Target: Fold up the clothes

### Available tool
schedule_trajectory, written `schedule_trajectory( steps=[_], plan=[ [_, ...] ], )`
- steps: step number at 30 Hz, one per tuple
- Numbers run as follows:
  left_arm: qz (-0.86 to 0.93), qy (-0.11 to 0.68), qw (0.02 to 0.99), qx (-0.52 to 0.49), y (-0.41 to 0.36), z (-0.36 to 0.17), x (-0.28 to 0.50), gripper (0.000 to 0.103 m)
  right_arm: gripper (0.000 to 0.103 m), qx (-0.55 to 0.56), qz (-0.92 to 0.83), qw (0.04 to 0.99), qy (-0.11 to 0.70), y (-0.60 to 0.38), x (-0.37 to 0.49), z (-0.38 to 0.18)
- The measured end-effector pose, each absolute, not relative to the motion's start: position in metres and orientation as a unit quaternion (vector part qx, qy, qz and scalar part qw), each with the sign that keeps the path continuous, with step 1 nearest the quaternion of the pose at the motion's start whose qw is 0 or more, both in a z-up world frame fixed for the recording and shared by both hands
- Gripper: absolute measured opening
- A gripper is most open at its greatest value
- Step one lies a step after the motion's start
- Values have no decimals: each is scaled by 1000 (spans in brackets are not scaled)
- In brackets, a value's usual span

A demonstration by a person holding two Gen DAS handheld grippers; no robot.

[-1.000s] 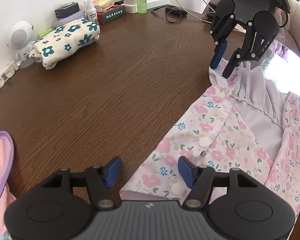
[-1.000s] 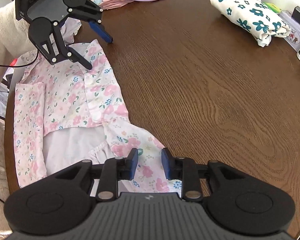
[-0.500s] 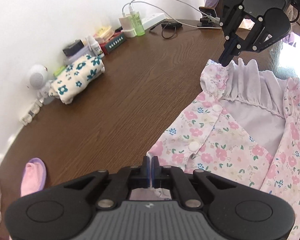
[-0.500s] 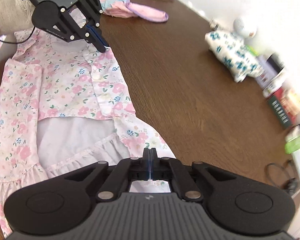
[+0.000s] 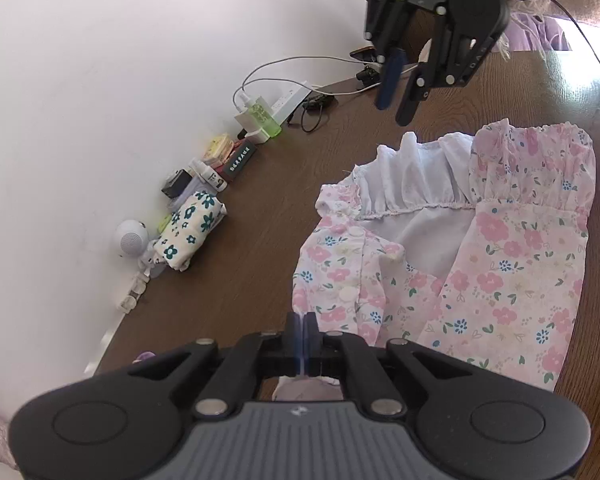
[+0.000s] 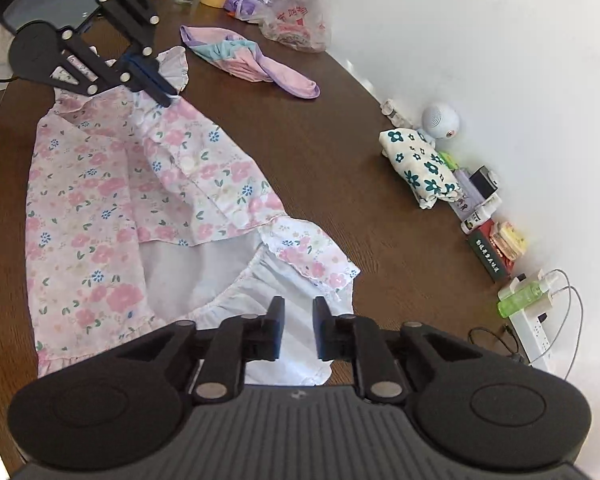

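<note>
Floral dress (image 6: 112, 200) on table (image 6: 340, 168): left gripper (image 5: 300, 330) pinches its edge; right gripper (image 6: 298, 322) parted, holding nothing.

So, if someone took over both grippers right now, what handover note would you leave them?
Left gripper: shut on the pink floral dress, at its edge.
Right gripper: open, above the white ruffled end, holding nothing.
The dress lies on the brown table, one front panel lifted and partly turned inward.
Done: first side fold under way.
Left: lay that fold flat, fold the other side, then fold lengthwise.
Folded blue-flower garment sits by the wall.
</note>
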State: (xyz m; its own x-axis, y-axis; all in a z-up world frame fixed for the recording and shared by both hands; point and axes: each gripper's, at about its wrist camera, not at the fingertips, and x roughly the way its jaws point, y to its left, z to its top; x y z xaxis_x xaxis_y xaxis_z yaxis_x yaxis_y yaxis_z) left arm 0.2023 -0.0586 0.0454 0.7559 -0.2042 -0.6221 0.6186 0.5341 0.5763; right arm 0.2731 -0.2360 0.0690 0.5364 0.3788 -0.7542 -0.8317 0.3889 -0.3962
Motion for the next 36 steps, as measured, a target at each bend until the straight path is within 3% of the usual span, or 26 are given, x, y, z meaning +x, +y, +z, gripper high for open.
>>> schedule_trajectory(
  steps=[1,3,10,13,18,26,29,31,32,33,36],
  plan=[
    [-244,255,840,413,-58,42,206,1,36,-397,390,776,296,-231,284,69],
    [-242,269,844,397,-54,37,216,1,38,-395,406,762,313,-219,308,71],
    [-252,320,854,324,-26,25,268,12,39,-415,450,669,420,-171,398,36],
    [-265,344,854,288,-17,23,292,25,39,-427,461,639,443,-161,421,17],
    [-271,366,856,244,-5,21,320,25,43,-406,489,611,473,-161,450,3],
    [-269,399,841,247,4,10,348,36,46,-376,499,606,493,-181,453,1],
    [-286,402,833,250,3,5,351,34,33,-377,501,606,489,-184,443,2],
    [-302,397,827,260,1,4,348,23,8,-376,505,608,483,-184,433,3],
    [-305,393,824,271,-1,3,345,17,2,-377,508,608,479,-185,426,3],
    [-304,387,822,285,-6,2,341,1,1,-388,507,613,465,-185,418,3],
    [-299,368,817,328,-20,-1,326,0,0,-427,484,639,418,-185,393,6]
  ],
)
